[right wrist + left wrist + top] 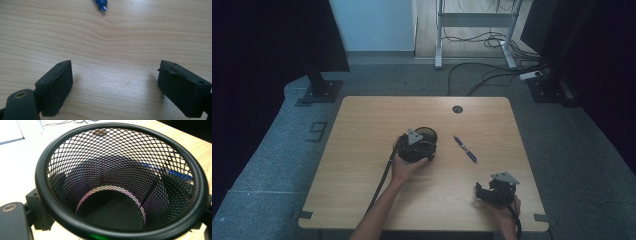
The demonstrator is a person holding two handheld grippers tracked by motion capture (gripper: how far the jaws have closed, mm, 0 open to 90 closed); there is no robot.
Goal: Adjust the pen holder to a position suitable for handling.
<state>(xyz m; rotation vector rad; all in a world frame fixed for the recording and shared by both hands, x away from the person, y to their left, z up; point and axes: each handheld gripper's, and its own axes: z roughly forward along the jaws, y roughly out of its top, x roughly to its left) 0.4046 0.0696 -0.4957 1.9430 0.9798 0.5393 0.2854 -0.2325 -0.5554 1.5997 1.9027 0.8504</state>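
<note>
A black wire-mesh pen cup stands near the middle of the wooden table, and my left gripper is shut on it. In the left gripper view I look down into the empty cup, with one black finger against its outer wall. A blue pen lies flat to the right of the cup and shows through the mesh. My right gripper rests open near the front right corner, its jaws wide apart over bare wood. The pen's tip lies well beyond them.
A round cable hole sits near the table's far edge. Beyond the table are a black stand base at the left, a metal desk frame and loose cables on the floor.
</note>
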